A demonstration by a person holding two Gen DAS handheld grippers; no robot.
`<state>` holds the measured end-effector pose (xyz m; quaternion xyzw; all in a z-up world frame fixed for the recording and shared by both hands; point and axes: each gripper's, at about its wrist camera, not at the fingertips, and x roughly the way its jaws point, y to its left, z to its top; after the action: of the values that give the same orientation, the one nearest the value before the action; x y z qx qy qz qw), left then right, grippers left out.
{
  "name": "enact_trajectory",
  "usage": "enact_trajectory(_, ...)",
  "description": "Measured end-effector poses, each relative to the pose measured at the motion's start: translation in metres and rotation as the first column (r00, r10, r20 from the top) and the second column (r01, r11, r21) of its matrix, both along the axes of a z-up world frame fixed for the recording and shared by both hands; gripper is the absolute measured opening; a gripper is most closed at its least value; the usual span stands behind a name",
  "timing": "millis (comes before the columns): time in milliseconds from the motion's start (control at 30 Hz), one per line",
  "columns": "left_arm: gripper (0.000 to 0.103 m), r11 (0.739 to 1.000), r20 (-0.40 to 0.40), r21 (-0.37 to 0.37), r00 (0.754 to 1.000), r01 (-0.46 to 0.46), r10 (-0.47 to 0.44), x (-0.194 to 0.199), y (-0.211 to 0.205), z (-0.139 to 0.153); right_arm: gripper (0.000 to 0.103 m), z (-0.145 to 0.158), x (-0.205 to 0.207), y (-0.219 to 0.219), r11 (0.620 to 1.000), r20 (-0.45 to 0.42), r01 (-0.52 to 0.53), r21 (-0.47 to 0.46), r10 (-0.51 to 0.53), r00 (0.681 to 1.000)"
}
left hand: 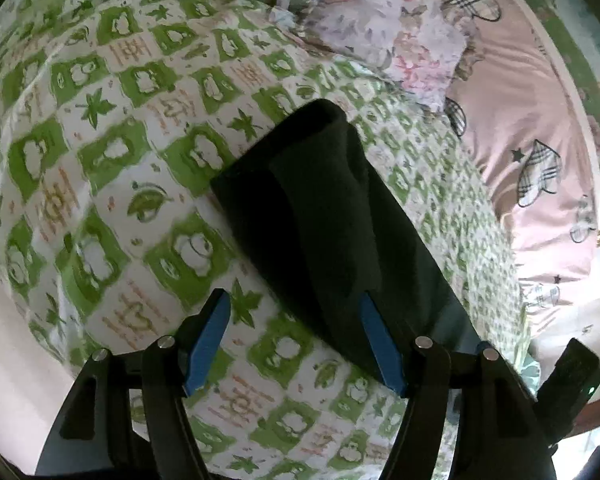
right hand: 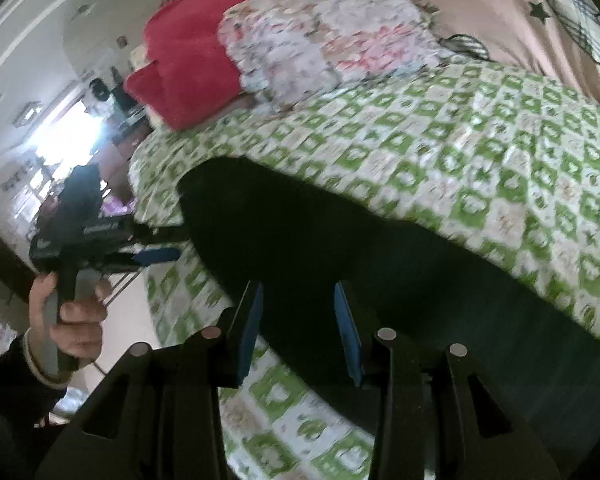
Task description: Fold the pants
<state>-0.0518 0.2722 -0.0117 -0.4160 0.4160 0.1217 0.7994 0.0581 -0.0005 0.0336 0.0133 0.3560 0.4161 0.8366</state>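
Observation:
The black pants [left hand: 316, 216] lie folded in a long strip on the green-and-white checked bedspread [left hand: 112, 184]. My left gripper [left hand: 296, 312] is open, its blue pads apart, hovering over the near end of the pants; the right pad overlaps the cloth edge. In the right wrist view the pants [right hand: 340, 240] stretch from centre to lower right. My right gripper [right hand: 298, 300] is open above the pants, holding nothing. The left gripper [right hand: 156, 256] shows at the left, held in a hand, near the pants' far end.
A floral cloth [left hand: 380, 28] and a pink sheet with plaid hearts [left hand: 532, 128] lie beyond the pants. A red blanket [right hand: 188, 52] is piled at the bed's far side. The bed edge drops to a pale floor [right hand: 120, 312] on the left.

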Motion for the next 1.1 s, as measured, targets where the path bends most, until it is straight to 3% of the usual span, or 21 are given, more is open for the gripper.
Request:
enact_trajectory(100,0.069,1.000,-0.013,-0.002,1.000,-0.014,0.014,0.006,0.007,0.001,0.038,0.006,0.024,-0.005,0.998,-0.003,0.066,0.004,-0.066,0.998)
enact_trajectory(200,0.069,1.000,-0.034,0.014,0.999,-0.022,0.022,0.012,0.012,0.000,0.038,0.008,0.062,-0.014,0.989,-0.074,0.127,0.074,-0.122,0.990)
enact_trajectory(300,0.069,1.000,-0.056,0.015,0.998,-0.027,0.028,0.015,0.017,-0.005,0.038,0.003,0.099,-0.013,0.983,-0.135,0.163,0.086,-0.151,0.979)
enact_trajectory(467,0.069,1.000,-0.071,0.016,0.997,-0.024,0.025,0.021,0.020,-0.018,0.038,-0.020,0.130,0.012,0.993,-0.165,0.106,-0.057,-0.114,0.980)
enact_trajectory(600,0.069,0.998,-0.063,0.065,0.998,-0.011,0.015,0.029,0.018,-0.019,0.039,-0.046,0.124,0.032,0.984,-0.172,0.007,-0.177,-0.038,0.984)
enact_trajectory(667,0.068,0.996,-0.060,0.094,0.998,0.001,0.005,0.034,0.015,-0.018,0.040,-0.047,0.120,0.035,0.982,-0.130,-0.008,-0.190,-0.017,0.991)
enact_trajectory(767,0.065,0.991,-0.056,0.134,0.998,0.014,-0.007,0.042,0.013,-0.019,0.037,-0.049,0.129,0.037,0.983,-0.161,-0.026,-0.184,-0.004,0.987)
enact_trajectory(833,0.045,0.986,-0.046,0.168,0.999,0.012,-0.004,0.047,0.012,-0.021,0.030,-0.049,0.130,0.045,0.976,-0.147,-0.056,-0.212,0.025,0.989)
enact_trajectory(867,0.043,0.984,-0.045,0.177,0.999,0.012,-0.004,0.049,0.012,-0.023,0.023,-0.048,0.130,0.047,0.972,-0.139,-0.068,-0.225,0.038,0.990)
enact_trajectory(933,0.022,0.986,-0.004,0.165,1.000,0.018,-0.017,0.048,0.014,-0.021,0.014,-0.043,0.124,0.047,0.964,-0.106,-0.083,-0.254,0.058,0.993)
enact_trajectory(1100,0.018,0.986,0.143,0.164,0.988,0.038,-0.062,0.030,0.015,0.012,0.008,-0.003,0.106,0.027,0.978,0.041,-0.012,-0.209,0.021,0.999)
